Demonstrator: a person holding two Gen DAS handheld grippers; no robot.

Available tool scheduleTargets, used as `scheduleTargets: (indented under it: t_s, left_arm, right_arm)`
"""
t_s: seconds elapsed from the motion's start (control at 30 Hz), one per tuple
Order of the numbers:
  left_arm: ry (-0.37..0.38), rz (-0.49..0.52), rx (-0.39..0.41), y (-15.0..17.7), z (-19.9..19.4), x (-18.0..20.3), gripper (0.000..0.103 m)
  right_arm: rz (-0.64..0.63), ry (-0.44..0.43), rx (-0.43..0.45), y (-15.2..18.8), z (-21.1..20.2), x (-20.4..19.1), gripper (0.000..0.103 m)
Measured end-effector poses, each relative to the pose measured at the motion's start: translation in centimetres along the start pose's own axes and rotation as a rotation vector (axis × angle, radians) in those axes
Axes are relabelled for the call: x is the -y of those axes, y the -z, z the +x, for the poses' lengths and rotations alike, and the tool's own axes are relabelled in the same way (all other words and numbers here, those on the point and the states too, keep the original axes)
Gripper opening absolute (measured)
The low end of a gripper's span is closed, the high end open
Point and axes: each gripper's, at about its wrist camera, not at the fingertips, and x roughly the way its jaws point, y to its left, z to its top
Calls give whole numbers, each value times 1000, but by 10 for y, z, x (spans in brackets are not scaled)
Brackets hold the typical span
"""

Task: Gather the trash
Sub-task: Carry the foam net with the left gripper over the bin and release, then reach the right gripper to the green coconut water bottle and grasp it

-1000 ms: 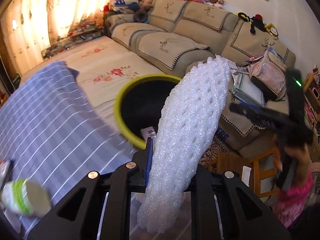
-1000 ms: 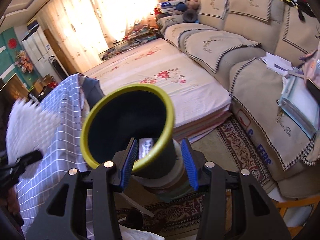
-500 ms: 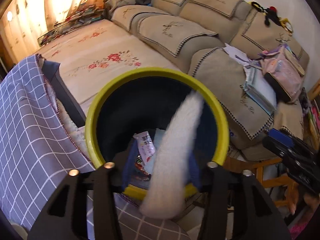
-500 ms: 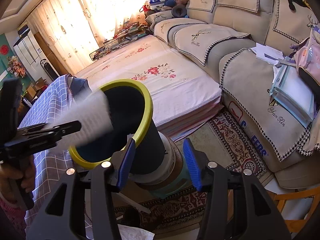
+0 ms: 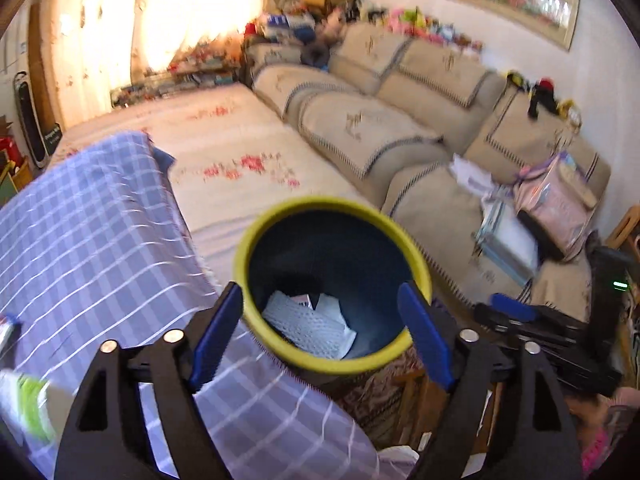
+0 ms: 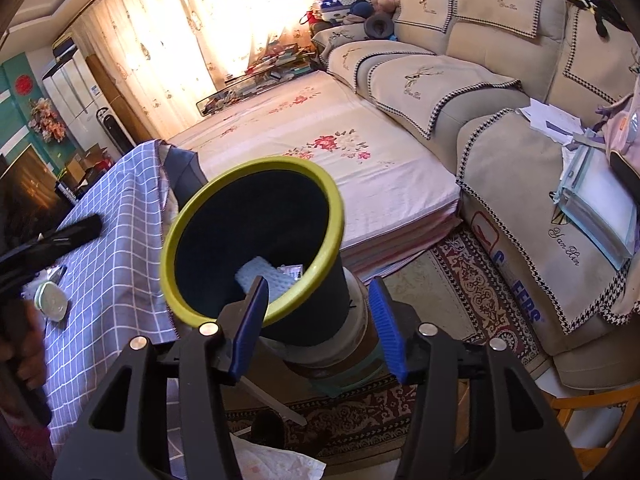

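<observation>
My right gripper (image 6: pixel 318 328) is shut on the dark trash bin (image 6: pixel 320 304) with a yellow-green rim (image 6: pixel 252 166), held tilted beside the table. The white foam net (image 6: pixel 260 274) lies inside the bin, and it also shows in the left wrist view (image 5: pixel 310 322) beside a small wrapper (image 5: pixel 302 300). My left gripper (image 5: pixel 320 336) is open and empty, just above the bin's rim (image 5: pixel 332 202). A white and green cup (image 5: pixel 24 404) lies on the checked tablecloth (image 5: pixel 100 240); it also shows in the right wrist view (image 6: pixel 50 300).
A beige sofa (image 6: pixel 460 80) with a pink bag (image 5: pixel 556 200) and papers stands at the right. A floral mattress (image 6: pixel 320 148) lies behind the bin. A patterned rug (image 6: pixel 476 288) covers the floor. Crumpled tissue (image 6: pixel 276 462) lies below the table edge.
My left gripper opened and let the white foam net drop into the bin, then drew back and up. The right gripper kept holding the bin, tilting it a little.
</observation>
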Motion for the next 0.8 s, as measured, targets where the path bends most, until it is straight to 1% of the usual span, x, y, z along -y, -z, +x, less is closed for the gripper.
scheduleTargets:
  t_s: [0.1,0.2,0.33,0.43,0.53,0.6,0.7,0.8]
  left_arm:
    - [-23,-11,76,18,-48,-9,89]
    - [-78,-36,129,41,-94,-29,92]
    - [-210,-140,197,83,-155,-72,93]
    - [-279,-226,224,113,-190,-104,93]
    - [-336,-282,241,138,-216,-126,93]
    - [-377,-283,253,151,-228,-135,93]
    - [-411,-278,274,168,-244,-143,93]
    - [-430,-273,293,179,-255,-151,93]
  right_arm:
    - [-35,-24,-10,0,2,-15,51]
    - [-87,-69,-26,1,7,-40,52]
    - [-169,-149,-47,1,13,-84,52]
    - [-231,-213,-61,1,15,-119,54]
    - [-318,-285,-76,3,18,-165,54]
    - [-390,-350,-87,7,18,-199,56]
    - [-498,-435,-102,15,20,-246,60]
    - [-604,-508,-96,23,21,-287,69]
